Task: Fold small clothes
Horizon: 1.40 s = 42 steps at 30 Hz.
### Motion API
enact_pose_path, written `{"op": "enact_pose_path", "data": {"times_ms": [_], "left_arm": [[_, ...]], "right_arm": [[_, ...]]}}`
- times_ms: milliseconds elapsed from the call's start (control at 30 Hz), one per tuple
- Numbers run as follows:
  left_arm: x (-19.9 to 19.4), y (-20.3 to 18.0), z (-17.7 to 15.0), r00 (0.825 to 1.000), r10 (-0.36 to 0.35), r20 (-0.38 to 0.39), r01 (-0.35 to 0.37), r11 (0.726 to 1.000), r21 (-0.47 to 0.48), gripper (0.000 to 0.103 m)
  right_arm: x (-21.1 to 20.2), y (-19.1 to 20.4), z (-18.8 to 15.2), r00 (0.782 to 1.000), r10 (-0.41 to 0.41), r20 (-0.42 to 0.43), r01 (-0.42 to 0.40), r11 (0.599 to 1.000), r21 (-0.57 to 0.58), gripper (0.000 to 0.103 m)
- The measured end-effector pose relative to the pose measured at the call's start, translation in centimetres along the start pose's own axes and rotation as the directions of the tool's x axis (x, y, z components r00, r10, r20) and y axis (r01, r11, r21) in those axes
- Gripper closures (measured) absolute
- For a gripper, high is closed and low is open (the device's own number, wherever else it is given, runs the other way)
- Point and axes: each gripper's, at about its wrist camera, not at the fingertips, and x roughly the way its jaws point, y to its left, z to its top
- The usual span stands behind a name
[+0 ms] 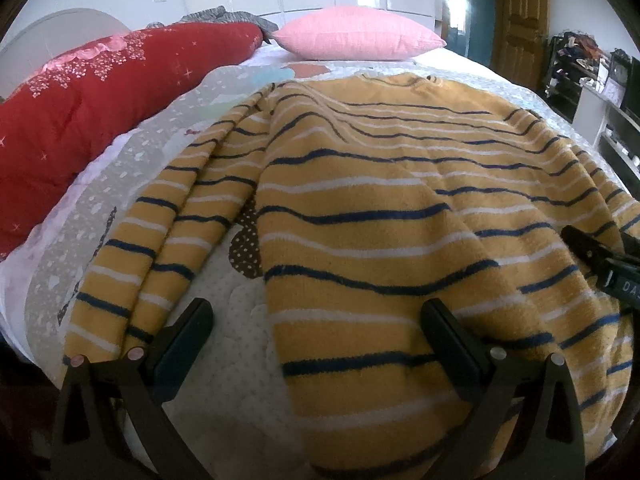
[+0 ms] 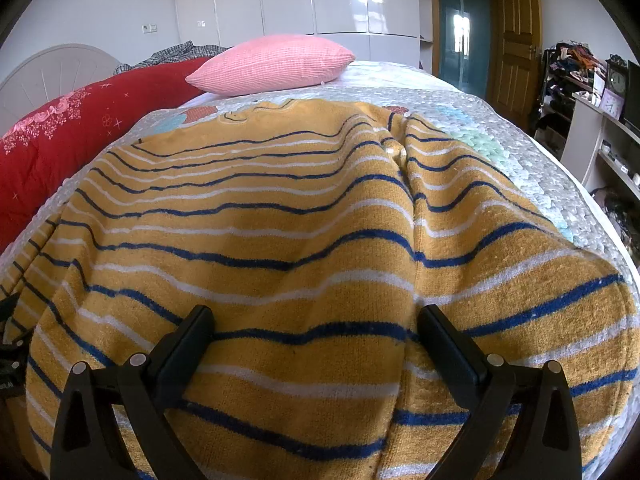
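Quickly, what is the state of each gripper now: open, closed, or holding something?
Left gripper: open, holding nothing, above the striped sweater.
Right gripper: open, holding nothing, above the same sweater.

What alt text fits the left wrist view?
A yellow striped sweater lies flat on a bed, the open left gripper over its hem. A red quilt and pink pillow lie behind.

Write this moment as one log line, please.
stage: pre-fold | sweater: flat on bed | left claw: open | right claw: open
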Motion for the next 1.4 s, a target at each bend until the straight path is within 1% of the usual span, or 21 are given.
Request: {"op": "enact_pose_path", "data": {"times_ms": [167,700,900,1000,1067,1133,1167,1200,1233,1333,1400], "left_arm": [[-0.1,0.1,-0.3,1.000,0.000,0.006,0.000,1.000,-0.004,0.000],[-0.2,0.1,-0.1,1.000,0.000,-0.013,0.000,1.000,-0.005,0.000],[-1.7,1.1,-0.5,0.999,-0.033,-0.022,0.032,0.999,-0.039,0.000],[-3.3,1.8,-0.9,0.999,-0.046,-0.002,0.046,0.997,-0.068,0.000],[-4.5,2.6,-1.1,0.998,-0.051,0.023,0.052,0.995,-0.081,0.000],[-5.5,3.2,-1.4,0.998,-0.047,0.042,0.050,0.995,-0.085,0.000],[-5.9,3.6,-1.6,0.998,-0.045,0.047,0.049,0.995,-0.087,0.000],[-6.0,4.1,-1.6,0.998,-0.045,0.048,0.049,0.995,-0.090,0.000],[-6.1,4.6,-1.8,0.998,-0.048,0.047,0.052,0.994,-0.096,0.000],[-5.9,6.5,-2.2,0.998,-0.052,0.041,0.057,0.990,-0.131,0.000],[-5.3,8.0,-2.4,0.997,-0.069,0.025,0.072,0.984,-0.165,0.000]], "right_arm": [[0.0,0.0,0.0,1.000,-0.001,0.000,0.001,1.000,-0.001,0.000],[0.0,0.2,0.1,1.000,-0.010,-0.007,0.009,1.000,-0.007,0.000],[0.2,0.2,0.0,1.000,-0.004,-0.013,0.004,1.000,0.000,0.000],[0.4,-0.2,0.3,0.999,0.021,-0.044,-0.020,1.000,0.006,0.000],[0.2,0.0,0.3,0.997,0.011,-0.073,-0.011,1.000,0.005,0.000],[-1.1,0.2,0.2,0.997,-0.010,-0.079,0.011,1.000,0.023,0.000],[-1.7,0.3,0.2,0.996,-0.005,-0.085,0.008,0.999,0.032,0.000],[-2.9,0.4,-0.2,0.998,0.016,-0.058,-0.013,0.999,0.050,0.000],[-3.7,0.6,-0.2,0.998,0.026,-0.050,-0.023,0.998,0.062,0.000],[-7.2,0.8,-1.3,0.999,0.025,0.031,-0.027,0.996,0.089,0.000],[-8.5,0.5,-1.1,1.000,0.017,0.023,-0.020,0.993,0.115,0.000]]}}
